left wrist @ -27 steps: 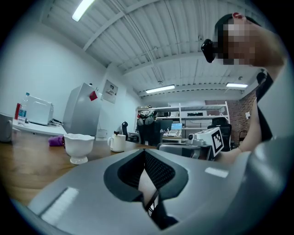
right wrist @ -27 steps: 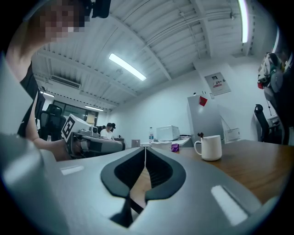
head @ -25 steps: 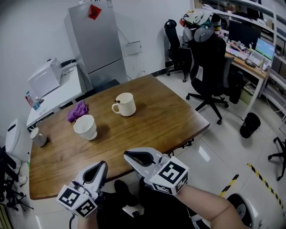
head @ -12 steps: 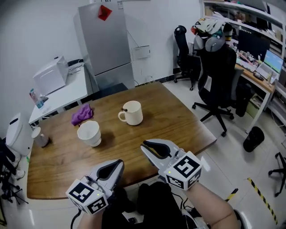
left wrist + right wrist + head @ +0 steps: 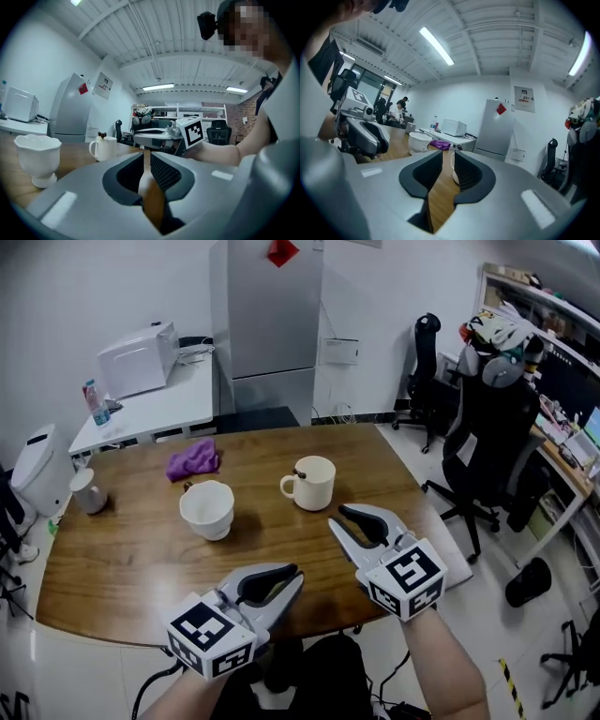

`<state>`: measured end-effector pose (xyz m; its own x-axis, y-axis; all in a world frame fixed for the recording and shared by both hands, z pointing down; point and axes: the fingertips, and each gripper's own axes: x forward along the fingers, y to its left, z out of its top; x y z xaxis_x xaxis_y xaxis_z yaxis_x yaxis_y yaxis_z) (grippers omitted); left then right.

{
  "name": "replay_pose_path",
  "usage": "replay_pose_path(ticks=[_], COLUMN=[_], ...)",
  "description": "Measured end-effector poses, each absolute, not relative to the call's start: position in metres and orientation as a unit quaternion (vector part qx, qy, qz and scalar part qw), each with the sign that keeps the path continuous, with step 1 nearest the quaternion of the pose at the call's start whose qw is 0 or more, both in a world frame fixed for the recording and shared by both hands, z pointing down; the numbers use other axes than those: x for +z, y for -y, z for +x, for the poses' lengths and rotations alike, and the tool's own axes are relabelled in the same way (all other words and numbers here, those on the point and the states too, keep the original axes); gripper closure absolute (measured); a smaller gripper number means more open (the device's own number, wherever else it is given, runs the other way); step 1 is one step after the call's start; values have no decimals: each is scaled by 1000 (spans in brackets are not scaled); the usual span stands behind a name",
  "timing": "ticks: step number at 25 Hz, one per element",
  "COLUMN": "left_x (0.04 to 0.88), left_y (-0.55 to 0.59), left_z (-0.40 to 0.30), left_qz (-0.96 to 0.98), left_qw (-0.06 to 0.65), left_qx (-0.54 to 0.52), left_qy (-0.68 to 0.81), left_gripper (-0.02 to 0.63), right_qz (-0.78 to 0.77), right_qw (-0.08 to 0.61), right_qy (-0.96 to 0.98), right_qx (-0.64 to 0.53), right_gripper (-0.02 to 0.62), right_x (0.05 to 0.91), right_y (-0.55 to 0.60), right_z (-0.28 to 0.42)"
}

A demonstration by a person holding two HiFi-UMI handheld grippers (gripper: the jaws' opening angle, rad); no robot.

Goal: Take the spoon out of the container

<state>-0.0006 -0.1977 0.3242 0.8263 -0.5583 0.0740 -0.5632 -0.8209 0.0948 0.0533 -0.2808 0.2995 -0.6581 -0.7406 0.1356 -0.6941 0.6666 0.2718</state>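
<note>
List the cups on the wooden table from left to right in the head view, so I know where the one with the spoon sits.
small white cup near the table's left edge → white footed cup → cream mug, with the spoon showing at its rim

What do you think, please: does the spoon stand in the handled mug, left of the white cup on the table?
Not quite: the head view shows the handled mug, spoon in it, standing right of the white cup on the table, not left.
</note>
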Motion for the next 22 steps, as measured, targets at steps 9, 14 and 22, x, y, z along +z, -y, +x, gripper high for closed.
replay_pose_path(ticks=[9, 14, 22], left_x=[329, 327, 331], left_y=[214, 221, 213], left_z=[-1, -1, 12], left_qz=[958, 959, 965], left_qw=[68, 81, 85], left_qx=[32, 24, 27], left_qy=[276, 272, 247], left_gripper=[548, 548, 546], right_qz=[378, 370, 371], right_qw=[193, 236, 292], right_qy=[895, 886, 864], right_qx=[-135, -154, -172], right_gripper=[503, 491, 477], right_x=[300, 304, 316], right_y=[319, 339, 365], right_z=[28, 21, 15])
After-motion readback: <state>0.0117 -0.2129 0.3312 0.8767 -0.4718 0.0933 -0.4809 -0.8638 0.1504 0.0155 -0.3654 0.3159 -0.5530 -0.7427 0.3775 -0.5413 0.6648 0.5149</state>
